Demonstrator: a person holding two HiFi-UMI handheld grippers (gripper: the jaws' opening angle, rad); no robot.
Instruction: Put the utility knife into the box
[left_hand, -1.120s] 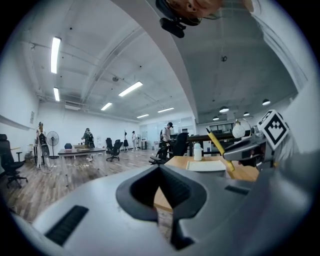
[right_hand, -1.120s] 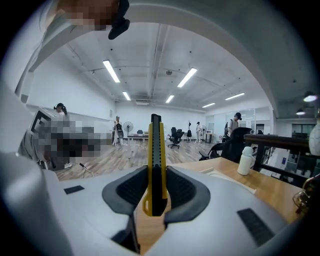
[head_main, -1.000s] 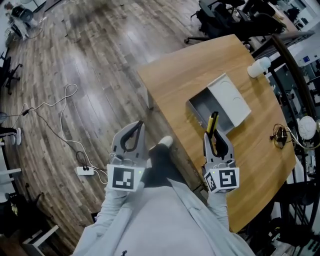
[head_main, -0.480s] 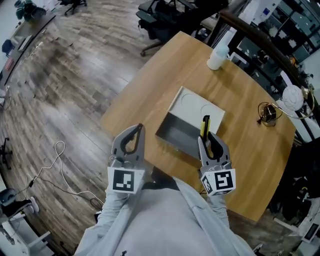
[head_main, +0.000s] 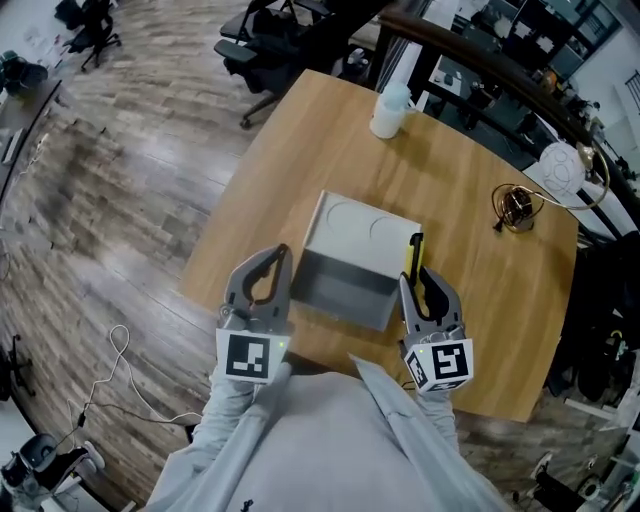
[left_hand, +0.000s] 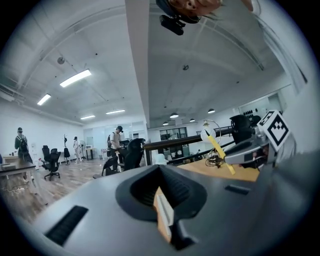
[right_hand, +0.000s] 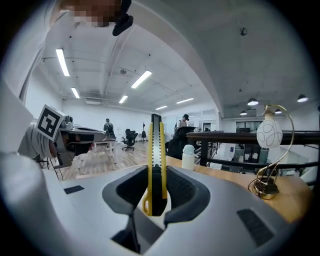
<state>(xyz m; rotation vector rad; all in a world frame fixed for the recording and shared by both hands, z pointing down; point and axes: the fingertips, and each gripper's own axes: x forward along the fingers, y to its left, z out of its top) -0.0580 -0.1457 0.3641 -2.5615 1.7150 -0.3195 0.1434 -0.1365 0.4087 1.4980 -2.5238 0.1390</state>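
A yellow and black utility knife (head_main: 415, 258) stands upright in my right gripper (head_main: 428, 292), which is shut on its lower end. In the right gripper view the knife (right_hand: 156, 155) rises straight up from between the jaws of the right gripper (right_hand: 156, 192). An open grey box (head_main: 335, 298) with its white lid (head_main: 365, 232) folded back lies on the wooden table (head_main: 300, 150), just left of the knife's tip. My left gripper (head_main: 262, 288) hangs over the table's near edge, shut and empty. In its own view the left gripper (left_hand: 162, 200) has its jaws together.
At the table's far edge stands a white bottle (head_main: 388, 112). A gold wire ornament (head_main: 513, 205) lies at the right, with a white globe (head_main: 560, 168) beyond it. Office chairs (head_main: 262, 40) stand past the table. A cable (head_main: 105, 360) lies on the floor at left.
The view has swung round, so the table and box now lie straight ahead between the grippers. Both grippers keep the same pose, and the knife stays in the right one.
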